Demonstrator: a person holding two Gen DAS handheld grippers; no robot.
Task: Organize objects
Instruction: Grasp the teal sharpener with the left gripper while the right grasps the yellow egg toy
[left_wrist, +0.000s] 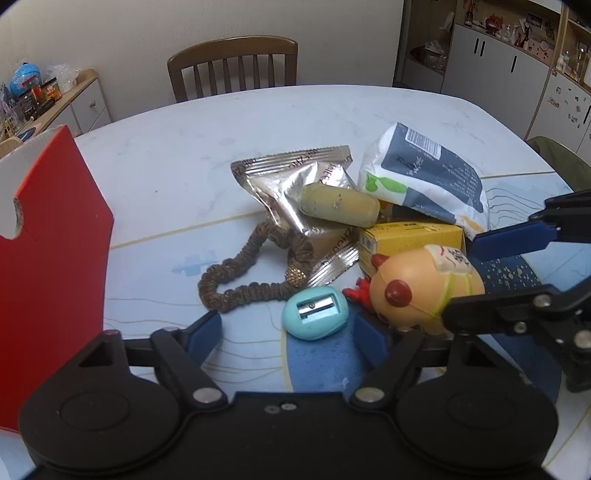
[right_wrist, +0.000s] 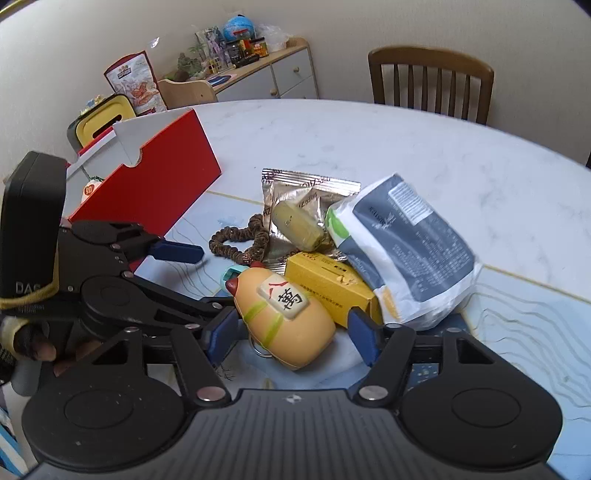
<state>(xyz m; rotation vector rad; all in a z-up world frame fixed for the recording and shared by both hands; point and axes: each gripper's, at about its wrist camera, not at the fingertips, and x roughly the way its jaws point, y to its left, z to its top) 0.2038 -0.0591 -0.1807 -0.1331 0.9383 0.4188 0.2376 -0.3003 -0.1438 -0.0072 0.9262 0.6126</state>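
A pile lies on the pale table (left_wrist: 184, 147): a teal pencil sharpener (left_wrist: 316, 314), a brown hair tie (left_wrist: 236, 273), a silver foil packet (left_wrist: 291, 184), an olive oblong bar (left_wrist: 338, 205), a yellow carton (left_wrist: 410, 236), a white and navy pouch (left_wrist: 424, 173) and a peach egg-shaped toy (left_wrist: 417, 288). My left gripper (left_wrist: 288, 332) is open, with the sharpener just ahead between its fingers. My right gripper (right_wrist: 291, 336) is open, its blue fingers flanking the toy (right_wrist: 288, 314). The left gripper (right_wrist: 207, 277) reaches in beside the sharpener (right_wrist: 229, 275).
An open red box (left_wrist: 55, 221) stands at the left of the pile, and its white inside (right_wrist: 110, 155) shows in the right wrist view. A wooden chair (left_wrist: 232, 66) stands behind the table. A sideboard (right_wrist: 266, 74) and cabinets (left_wrist: 491, 62) line the walls. A gloved hand (right_wrist: 37, 343) holds the left gripper.
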